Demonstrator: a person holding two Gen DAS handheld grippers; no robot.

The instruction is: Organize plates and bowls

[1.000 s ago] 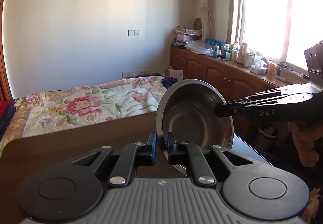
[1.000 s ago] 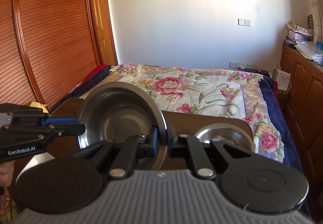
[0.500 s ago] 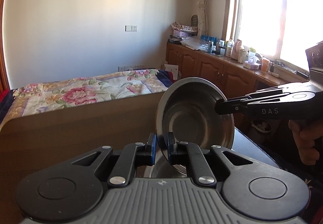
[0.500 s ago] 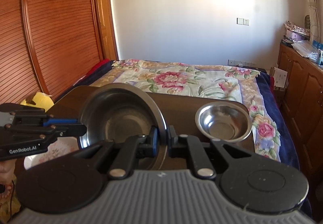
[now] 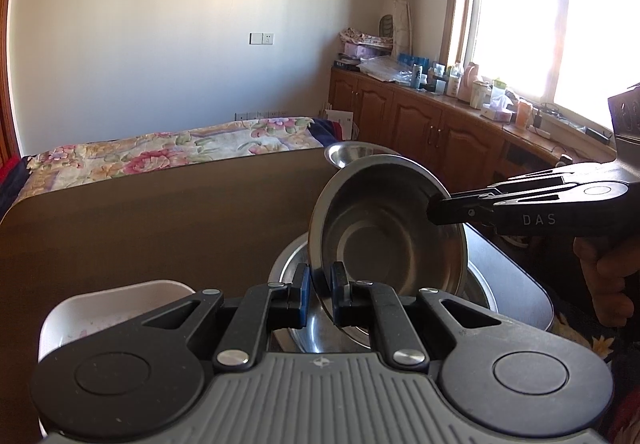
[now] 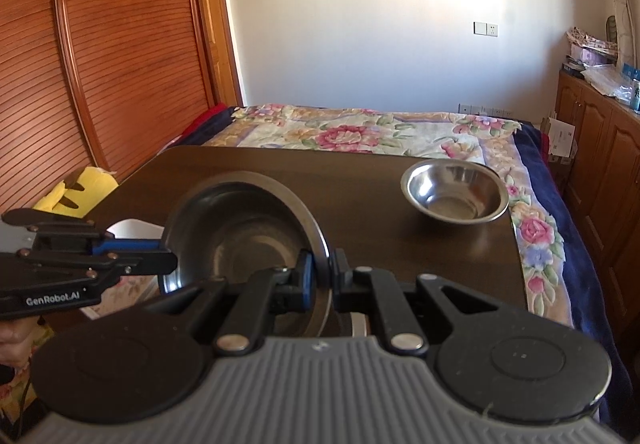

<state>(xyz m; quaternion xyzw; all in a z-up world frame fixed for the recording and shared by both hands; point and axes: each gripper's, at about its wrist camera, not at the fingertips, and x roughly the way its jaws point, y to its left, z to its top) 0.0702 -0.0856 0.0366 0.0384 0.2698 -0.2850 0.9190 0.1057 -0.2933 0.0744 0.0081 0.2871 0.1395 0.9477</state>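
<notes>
Both grippers hold one steel bowl [image 5: 384,240] by its rim, tilted on edge. My left gripper [image 5: 320,292] is shut on its near rim; my right gripper [image 5: 436,209] clamps the right rim. In the right wrist view the same bowl [image 6: 240,236] is pinched by my right gripper [image 6: 322,278], with my left gripper [image 6: 164,258] on its left rim. The bowl hangs just over a larger steel bowl [image 5: 292,272] on the dark table [image 5: 160,211]. A small steel bowl [image 6: 454,195] sits at the table's far right corner. A white dish [image 5: 112,308] lies to the left.
A flowered bed [image 6: 360,131] lies beyond the table. Wooden cabinets with bottles [image 5: 440,111] run along the window at right. A wooden slatted door [image 6: 100,43] and a yellow object [image 6: 76,191] are on the left.
Both grippers have lowered the held bowl toward the table, so the larger bowl and white dish beneath have come into view. Both grips are unchanged.
</notes>
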